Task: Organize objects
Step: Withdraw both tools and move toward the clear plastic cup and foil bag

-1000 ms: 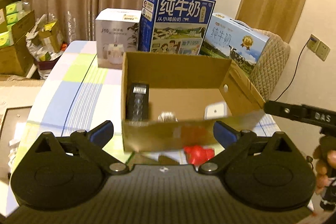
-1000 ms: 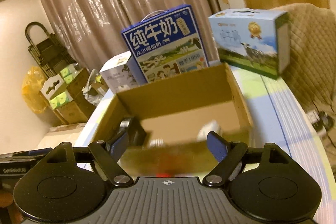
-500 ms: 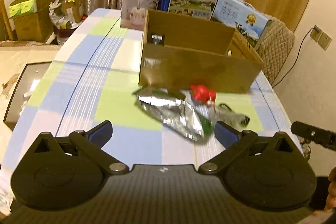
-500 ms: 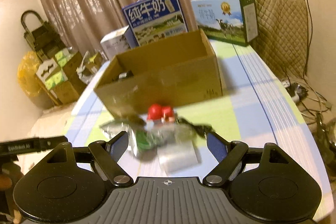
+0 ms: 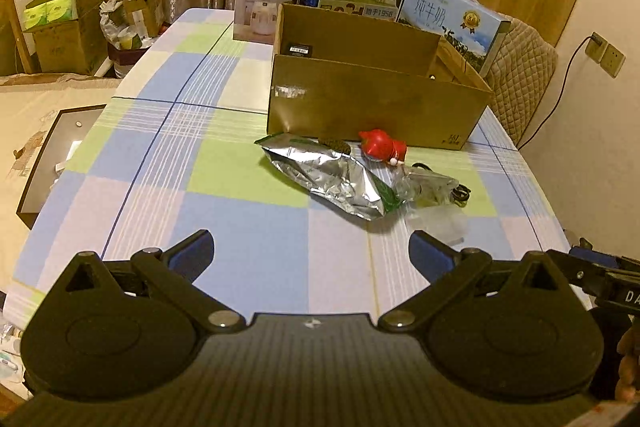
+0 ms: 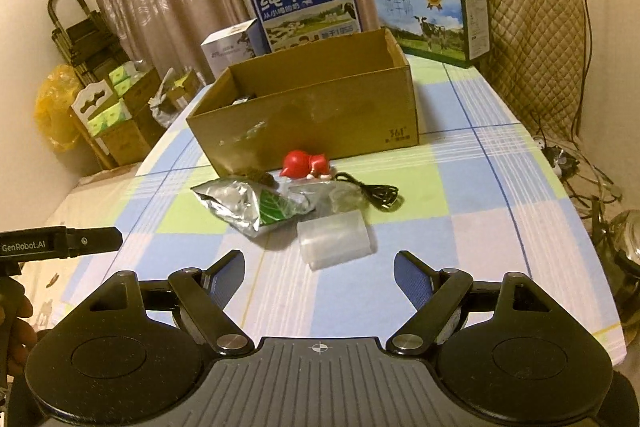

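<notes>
Jaws on both the left gripper (image 5: 310,247) and right gripper (image 6: 318,269) stand wide apart, empty. We note the clear plastic cylinder (image 6: 337,239) lower centre, cardboard box (image 6: 320,115) mid-frame. Risk: cylinder rolling away, or crushing, under a pinch.

From my left camera the near wall of the cardboard box (image 5: 372,103) hides most of what lies inside; I see only the top of a dark item (image 5: 300,49) against the far left corner and cannot tell what it is. My right camera shows only a sliver of it (image 6: 242,100). A small dark lump (image 6: 258,177) beside the silver pouch (image 6: 236,205) is too murky to name. The pouch covers part of the crumpled clear bag (image 5: 430,187), whose contents I cannot make out. The right claw's body (image 5: 600,277) is cut off by the frame edge, as is the hand (image 6: 14,331) holding the left one.
</notes>
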Motion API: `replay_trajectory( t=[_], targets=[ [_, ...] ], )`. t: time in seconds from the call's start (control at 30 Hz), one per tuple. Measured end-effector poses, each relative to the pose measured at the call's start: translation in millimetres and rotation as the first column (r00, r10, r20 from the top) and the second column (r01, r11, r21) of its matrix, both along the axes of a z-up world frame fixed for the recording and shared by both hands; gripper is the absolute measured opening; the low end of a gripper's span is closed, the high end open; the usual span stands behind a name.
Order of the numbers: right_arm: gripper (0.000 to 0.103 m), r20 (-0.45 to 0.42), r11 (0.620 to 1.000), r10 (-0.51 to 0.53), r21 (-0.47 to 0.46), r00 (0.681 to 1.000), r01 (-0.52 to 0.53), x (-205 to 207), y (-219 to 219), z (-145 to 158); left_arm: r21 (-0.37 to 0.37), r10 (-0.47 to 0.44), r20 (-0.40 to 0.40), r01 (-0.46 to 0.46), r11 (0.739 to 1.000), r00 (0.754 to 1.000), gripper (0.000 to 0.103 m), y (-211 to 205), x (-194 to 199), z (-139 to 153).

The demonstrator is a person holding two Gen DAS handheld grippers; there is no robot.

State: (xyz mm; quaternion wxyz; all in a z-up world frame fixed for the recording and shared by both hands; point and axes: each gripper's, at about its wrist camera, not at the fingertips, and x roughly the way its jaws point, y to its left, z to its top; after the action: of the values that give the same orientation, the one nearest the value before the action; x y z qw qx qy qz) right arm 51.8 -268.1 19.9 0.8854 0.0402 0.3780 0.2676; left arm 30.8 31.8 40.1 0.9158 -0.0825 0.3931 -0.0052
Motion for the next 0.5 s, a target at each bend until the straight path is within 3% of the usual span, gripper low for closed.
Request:
replay_trajectory(
  t=[0.2,0.5],
  targets=[
    [0.079,-0.009,1.0,0.015,-0.001,1.0,-0.015,-1,4,-4,0.017,0.003,-0.032,-0.003,1.0,0.999,0.102,0,-2,-2],
    [0.079,-0.023,1.0,0.012,-0.016,1.0,-0.013,0,3,-11,-0.019,0.019,-0.081,-0.021,1.0,0.996,0.102,2,2,-10]
  ],
)
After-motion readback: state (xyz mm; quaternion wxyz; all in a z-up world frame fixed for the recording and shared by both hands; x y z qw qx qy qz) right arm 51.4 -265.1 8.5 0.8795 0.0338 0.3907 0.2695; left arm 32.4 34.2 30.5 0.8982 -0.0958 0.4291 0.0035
